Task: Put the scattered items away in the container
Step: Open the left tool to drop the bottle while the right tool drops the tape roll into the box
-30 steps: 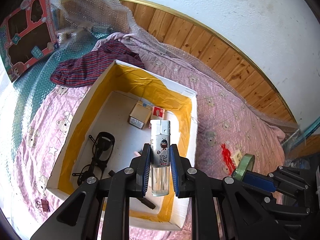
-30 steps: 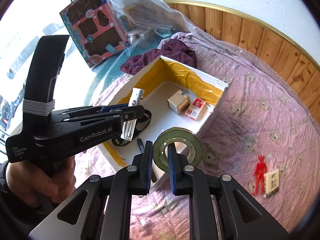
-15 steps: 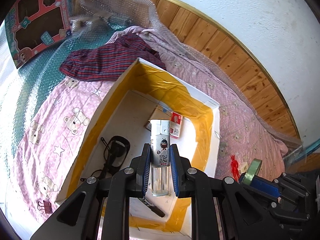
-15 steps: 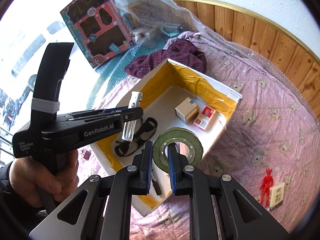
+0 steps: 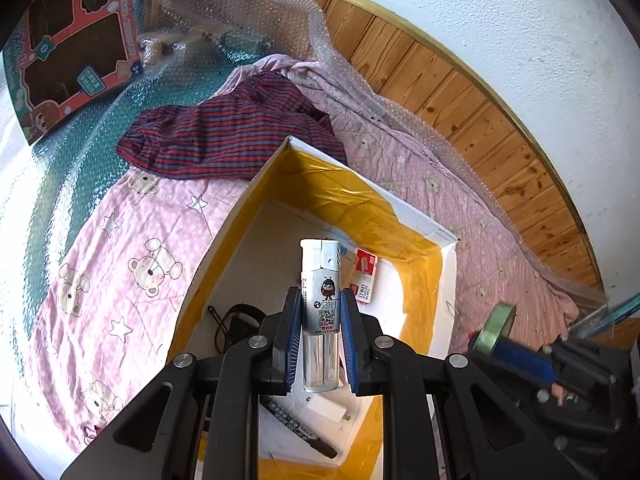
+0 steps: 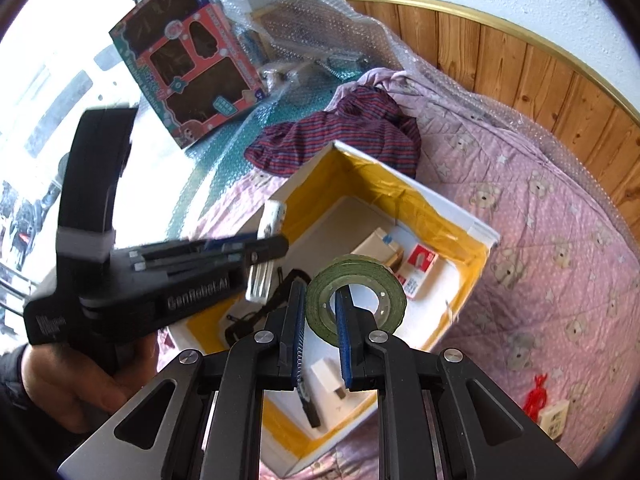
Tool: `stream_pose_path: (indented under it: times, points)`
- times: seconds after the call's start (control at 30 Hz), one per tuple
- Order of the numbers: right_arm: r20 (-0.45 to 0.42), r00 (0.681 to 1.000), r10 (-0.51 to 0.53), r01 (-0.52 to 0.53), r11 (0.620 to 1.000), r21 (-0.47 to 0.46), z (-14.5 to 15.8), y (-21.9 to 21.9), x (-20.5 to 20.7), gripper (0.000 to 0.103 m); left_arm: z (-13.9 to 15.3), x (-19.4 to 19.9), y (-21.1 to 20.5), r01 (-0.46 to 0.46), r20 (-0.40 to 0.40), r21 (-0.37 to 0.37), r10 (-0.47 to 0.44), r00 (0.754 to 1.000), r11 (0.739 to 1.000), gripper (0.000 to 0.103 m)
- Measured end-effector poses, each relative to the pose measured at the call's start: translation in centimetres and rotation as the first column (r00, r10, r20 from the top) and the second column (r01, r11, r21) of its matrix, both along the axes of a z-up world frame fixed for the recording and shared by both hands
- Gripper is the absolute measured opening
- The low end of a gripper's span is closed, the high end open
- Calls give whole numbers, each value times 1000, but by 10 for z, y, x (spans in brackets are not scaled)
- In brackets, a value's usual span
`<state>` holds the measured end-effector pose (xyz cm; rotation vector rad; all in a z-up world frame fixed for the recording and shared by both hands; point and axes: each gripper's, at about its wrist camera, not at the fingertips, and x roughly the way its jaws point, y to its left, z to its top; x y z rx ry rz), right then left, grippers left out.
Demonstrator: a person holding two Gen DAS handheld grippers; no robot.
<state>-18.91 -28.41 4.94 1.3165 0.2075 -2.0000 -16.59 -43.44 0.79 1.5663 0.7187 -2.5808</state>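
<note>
My left gripper (image 5: 320, 308) is shut on a clear lighter (image 5: 321, 304) with a silver label, held upright over the white box (image 5: 446, 280) lined with yellow tape. My right gripper (image 6: 319, 304) is shut on a green tape roll (image 6: 360, 276), gripped through its rim above the same box (image 6: 476, 232). Inside the box lie black glasses (image 5: 234, 320), a marker (image 5: 300, 426), a white adapter (image 6: 328, 376), a tan carton (image 6: 380, 246) and a red-and-white pack (image 6: 420, 268). The left gripper (image 6: 260, 250) with the lighter (image 6: 268, 248) also shows in the right wrist view.
The box sits on a pink bear-print quilt (image 5: 132, 256). A striped cloth (image 5: 224, 136) lies behind it, beside a toy package (image 6: 188, 64) and bubble wrap (image 6: 304, 20). A red figure (image 6: 536, 396) and a small card (image 6: 554, 420) lie on the quilt at right. A hand (image 6: 80, 384) holds the left gripper.
Both grippers have moved forward and lower over the box, which now looks larger. Each still holds its item.
</note>
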Motion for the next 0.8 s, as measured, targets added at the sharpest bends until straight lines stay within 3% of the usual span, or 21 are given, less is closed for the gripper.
stream_pose_path:
  times: [0.4, 0.8]
  points:
    - [48, 998, 27, -28, 999, 19, -17, -39, -43, 15, -39, -1, 16, 51, 102, 55, -56, 993, 997, 20]
    - [83, 994, 77, -82, 994, 65, -37, -77, -70, 15, -53, -6, 8, 32, 129, 94, -44, 991, 995, 20]
